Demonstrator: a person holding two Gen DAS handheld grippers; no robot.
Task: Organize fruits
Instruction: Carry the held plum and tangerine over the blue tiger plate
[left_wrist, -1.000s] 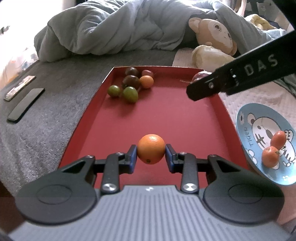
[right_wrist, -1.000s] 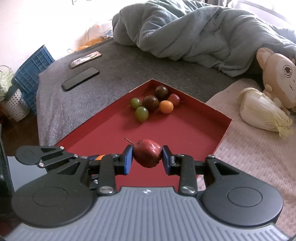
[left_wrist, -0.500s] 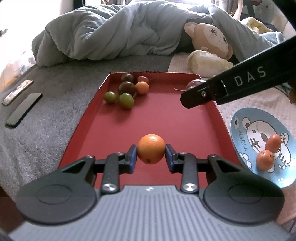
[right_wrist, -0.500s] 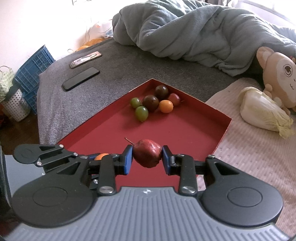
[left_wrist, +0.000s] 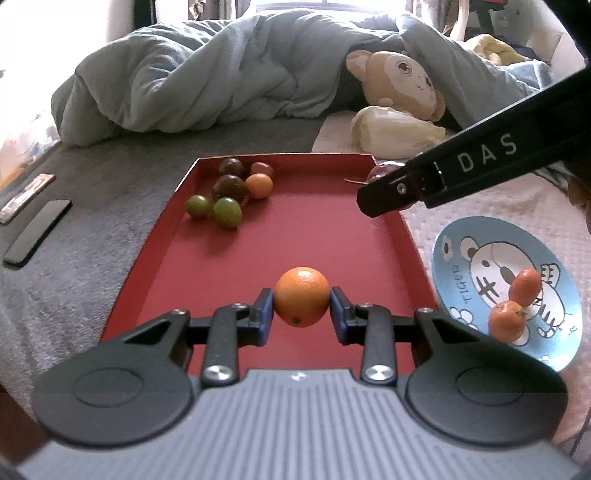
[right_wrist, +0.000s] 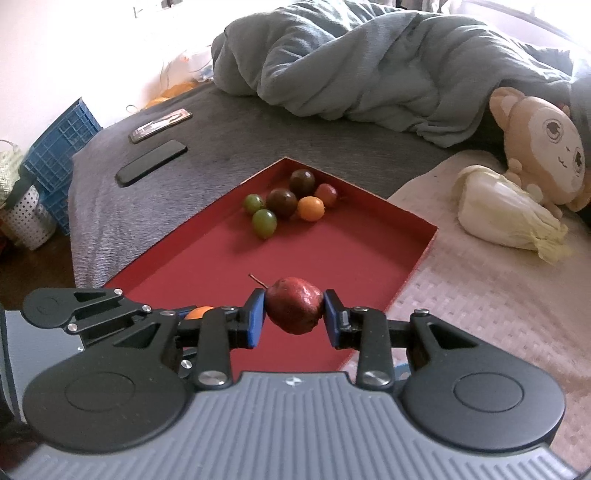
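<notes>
Drawing back slightly from far fruit cluster (left_wrist: 231, 194). Left tongs (left_wrist: 301, 312) pinching round orange citrus (left_wrist: 301, 297), right tongs (right_wrist: 294, 314) clamping wrinkled dark-red stemmed fruit (right_wrist: 294, 304), both above red cardboard tray (left_wrist: 332, 236). Risking round fruit squirting from narrow pads, or tongs colliding.

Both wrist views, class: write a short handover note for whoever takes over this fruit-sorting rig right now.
Left gripper: shut on the orange, held over the near end of the red tray.
Right gripper: shut on the red fruit, a stemmed one, near the tray's right side.
In the tray: six small fruits clustered at the far left corner, green, dark, red and orange.
On the blue plate, right of the tray: two small orange fruits.
Done: those fruits are grouped in tray and plate.
Left: set down both held fruits; the pictures do not show where they belong.
</notes>
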